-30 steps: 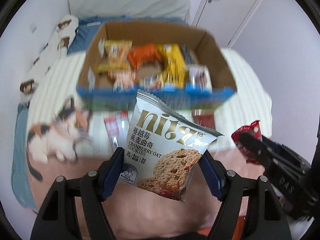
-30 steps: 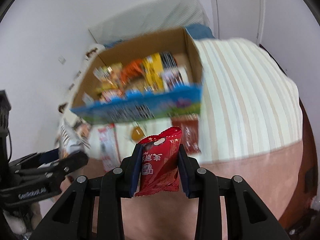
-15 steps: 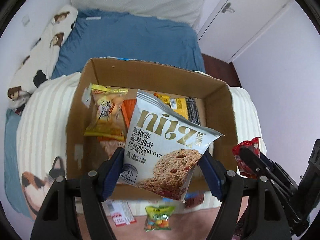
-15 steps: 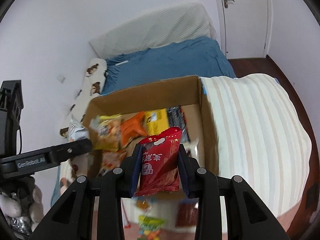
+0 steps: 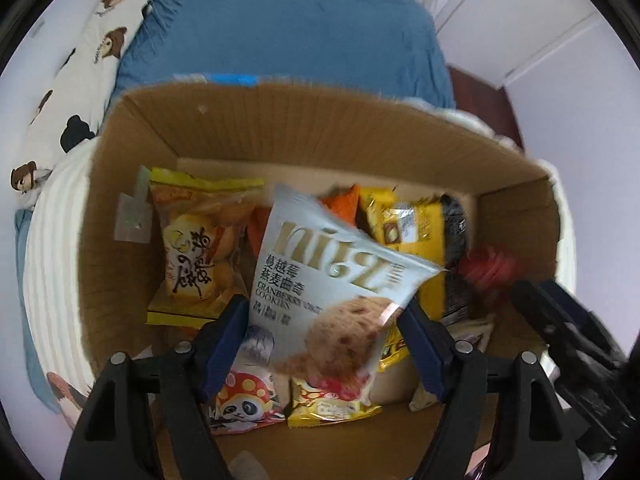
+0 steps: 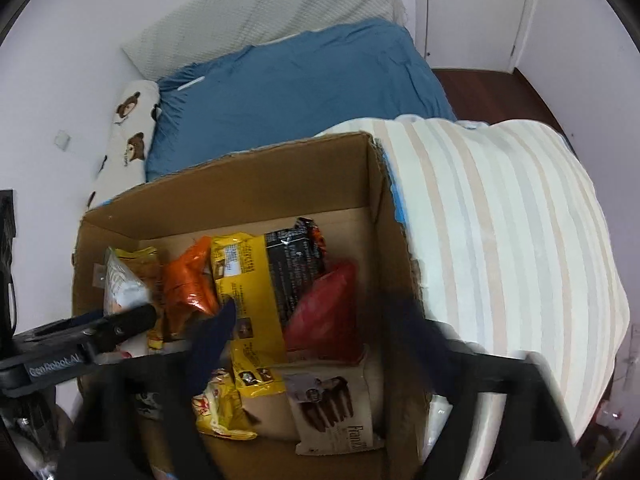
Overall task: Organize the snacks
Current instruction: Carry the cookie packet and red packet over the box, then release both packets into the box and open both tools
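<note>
My left gripper (image 5: 324, 336) is shut on a silver cranberry oat cookie bag (image 5: 332, 284) and holds it over the open cardboard box (image 5: 320, 128). My right gripper (image 6: 316, 320) is open, its fingers blurred and spread wide. The red snack pack (image 6: 324, 312) lies loose in the box between them, leaning on a black and yellow bag (image 6: 264, 280); it also shows as a red blur in the left wrist view (image 5: 484, 268). The box holds several other snack bags.
The box (image 6: 384, 208) sits on a striped cream blanket (image 6: 500, 232) on a bed. A blue sheet (image 6: 296, 92), a bear-print pillow (image 5: 80, 64) and a white pillow (image 6: 260, 12) lie behind. A door (image 6: 472, 12) is at the back right.
Both grippers moved forward over the box. My right gripper opened and let the red pack go into the box. My left gripper still holds the cookie bag.
</note>
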Tool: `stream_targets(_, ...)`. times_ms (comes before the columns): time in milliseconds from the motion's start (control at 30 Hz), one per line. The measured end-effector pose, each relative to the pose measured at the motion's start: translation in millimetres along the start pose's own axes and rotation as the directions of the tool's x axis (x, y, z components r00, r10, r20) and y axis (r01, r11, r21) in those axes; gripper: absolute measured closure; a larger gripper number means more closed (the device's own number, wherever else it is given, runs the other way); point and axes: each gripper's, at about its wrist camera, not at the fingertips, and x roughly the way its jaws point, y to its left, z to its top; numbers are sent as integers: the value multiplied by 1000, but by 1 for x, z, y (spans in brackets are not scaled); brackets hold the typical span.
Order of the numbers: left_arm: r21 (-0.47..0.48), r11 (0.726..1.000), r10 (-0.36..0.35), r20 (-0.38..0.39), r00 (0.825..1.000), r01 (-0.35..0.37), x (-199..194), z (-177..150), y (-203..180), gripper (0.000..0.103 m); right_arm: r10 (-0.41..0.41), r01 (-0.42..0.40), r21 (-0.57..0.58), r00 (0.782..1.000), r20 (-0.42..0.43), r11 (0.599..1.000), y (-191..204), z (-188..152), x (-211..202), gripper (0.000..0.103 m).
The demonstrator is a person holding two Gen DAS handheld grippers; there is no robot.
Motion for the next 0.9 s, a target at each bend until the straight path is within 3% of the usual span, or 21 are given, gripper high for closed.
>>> stream_targets(67,21,1000,13,1,1000,-13,6,0,-2,14,-41,41,-24,999,-8,999,3,-2,3,13)
stream_targets(400,25,1000,18,6,1000,-18,4,-8,6,13,-78,73,-85,994,-69,994,20,-16,8,10)
stream_targets(567,55,996,75,34,997,-76,-11,-16,9,13,-89,80,-106,992,-84,991,29,-25,2,10)
stream_targets(900,78,991,97,117,988,-107,-53,-54,12,13,-85,74,-127,993,-84,989,46,-55,-27,9)
